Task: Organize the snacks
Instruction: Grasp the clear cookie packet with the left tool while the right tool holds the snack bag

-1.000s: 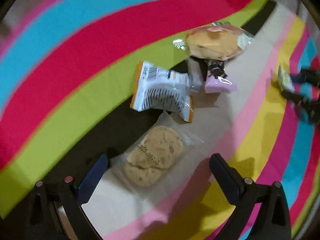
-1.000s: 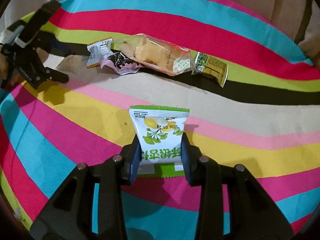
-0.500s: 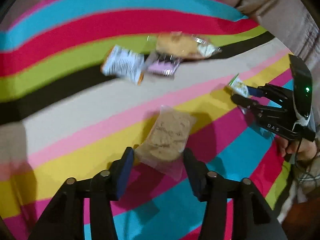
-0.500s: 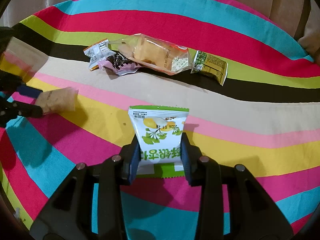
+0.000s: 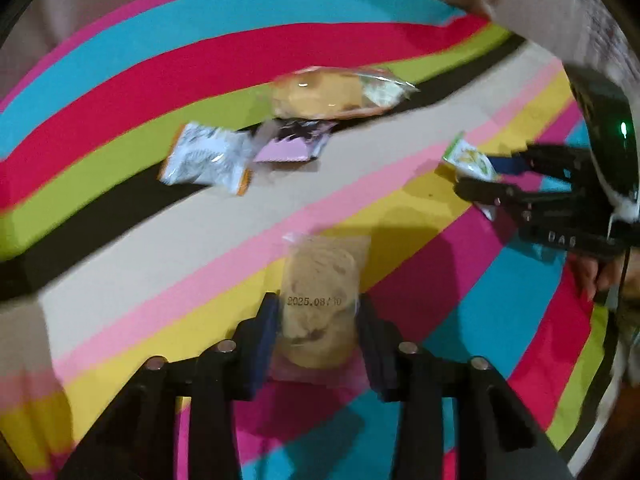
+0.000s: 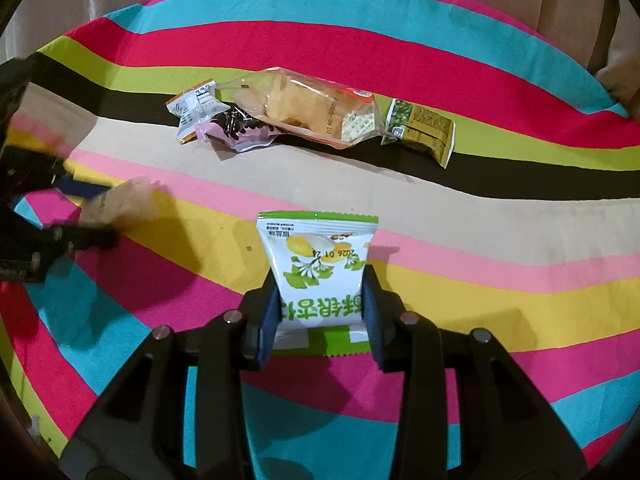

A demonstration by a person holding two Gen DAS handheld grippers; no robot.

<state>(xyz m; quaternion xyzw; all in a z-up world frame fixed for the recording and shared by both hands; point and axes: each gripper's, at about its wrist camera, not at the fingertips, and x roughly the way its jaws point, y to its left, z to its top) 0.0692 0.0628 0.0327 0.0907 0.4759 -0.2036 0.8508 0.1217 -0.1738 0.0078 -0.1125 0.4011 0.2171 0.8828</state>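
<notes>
A clear cookie packet (image 5: 320, 280) stamped with a date sits between the blue pads of my left gripper (image 5: 318, 312), whose jaws are closing and pressing its sides. It hangs over the yellow and pink stripes. The right wrist view shows the same gripper (image 6: 102, 212) and packet (image 6: 128, 200) blurred at the left. My right gripper (image 6: 320, 292) is shut on a green-and-white snack packet (image 6: 318, 248), held upright. The left wrist view has that gripper (image 5: 476, 176) and its packet (image 5: 470, 158) at the right.
A row of snacks lies on the striped cloth (image 6: 480, 240): a white-orange packet (image 6: 194, 108), a pink-black packet (image 6: 240, 130), a bread bag (image 6: 312, 114) and a green-gold packet (image 6: 420, 126). Beige cushions rise behind. A hand (image 5: 596, 276) holds the right gripper.
My left gripper went from wide open around the cookie packet beside the row to closed on it, and carried it away over the yellow stripe. The right gripper stayed still.
</notes>
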